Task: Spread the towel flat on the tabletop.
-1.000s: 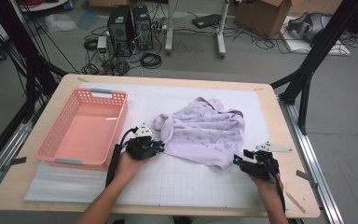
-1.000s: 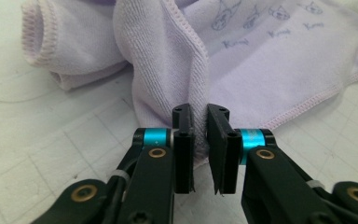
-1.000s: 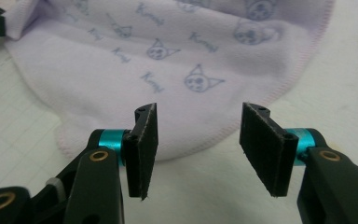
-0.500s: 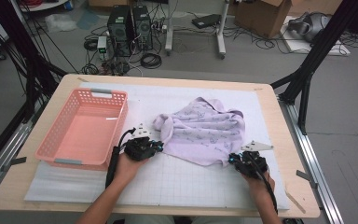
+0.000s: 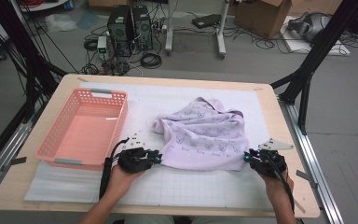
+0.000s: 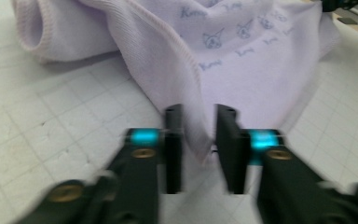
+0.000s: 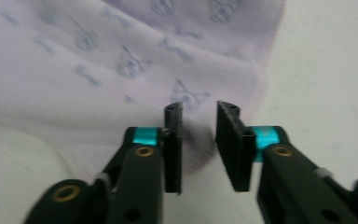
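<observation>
the lavender garment (image 5: 205, 135) lay spread on the white gridded mat of the worktop (image 5: 279, 186), just right of the pink basket (image 5: 81, 130), its near hem now pulled straighter and closer to the person than a second earlier. the left hand-held gripper (image 5: 157, 158) sat at the hem's left corner and the right hand-held gripper (image 5: 246, 158) at its right corner. both sets of jaws had just been opening: in each gripper view a fold of cloth lay between the black pads (image 6: 173, 140) without being pinched, so both were released. judged from this, the hem had been drawn out flat and let go, and the next grip would likely start a fold.
</observation>
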Demonstrator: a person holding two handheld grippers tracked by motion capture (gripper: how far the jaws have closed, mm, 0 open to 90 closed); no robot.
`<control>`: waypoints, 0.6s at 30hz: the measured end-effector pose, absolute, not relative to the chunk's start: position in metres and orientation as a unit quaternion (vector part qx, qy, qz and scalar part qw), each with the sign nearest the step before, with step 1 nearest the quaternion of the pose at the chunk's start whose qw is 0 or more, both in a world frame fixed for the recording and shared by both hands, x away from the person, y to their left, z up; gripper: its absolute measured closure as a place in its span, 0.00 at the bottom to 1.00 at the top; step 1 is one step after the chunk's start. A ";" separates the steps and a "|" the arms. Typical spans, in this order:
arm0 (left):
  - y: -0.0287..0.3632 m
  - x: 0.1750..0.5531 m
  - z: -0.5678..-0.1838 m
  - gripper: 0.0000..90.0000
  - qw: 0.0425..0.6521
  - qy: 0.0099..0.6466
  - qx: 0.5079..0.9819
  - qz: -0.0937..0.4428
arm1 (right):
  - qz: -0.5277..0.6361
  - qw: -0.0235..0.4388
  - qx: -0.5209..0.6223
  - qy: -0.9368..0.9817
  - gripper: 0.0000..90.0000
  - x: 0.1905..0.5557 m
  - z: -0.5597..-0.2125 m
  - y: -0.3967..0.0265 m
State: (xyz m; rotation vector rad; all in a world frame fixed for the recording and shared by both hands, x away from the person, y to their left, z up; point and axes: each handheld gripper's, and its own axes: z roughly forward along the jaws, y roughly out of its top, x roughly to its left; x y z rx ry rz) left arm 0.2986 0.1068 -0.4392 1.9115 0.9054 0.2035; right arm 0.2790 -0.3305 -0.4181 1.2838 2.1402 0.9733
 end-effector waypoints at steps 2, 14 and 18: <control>0.108 0.300 -0.439 0.53 0.492 0.379 0.779 0.089 | 0.370 0.230 0.476 0.764 0.73 0.278 -0.416 -0.334; 0.082 0.309 -0.441 0.54 0.467 0.353 0.805 0.095 | 0.358 0.187 0.492 0.772 0.59 0.256 -0.432 -0.344; 0.082 0.311 -0.445 0.79 0.445 0.358 0.813 0.118 | 0.337 0.188 0.492 0.780 0.61 0.259 -0.442 -0.334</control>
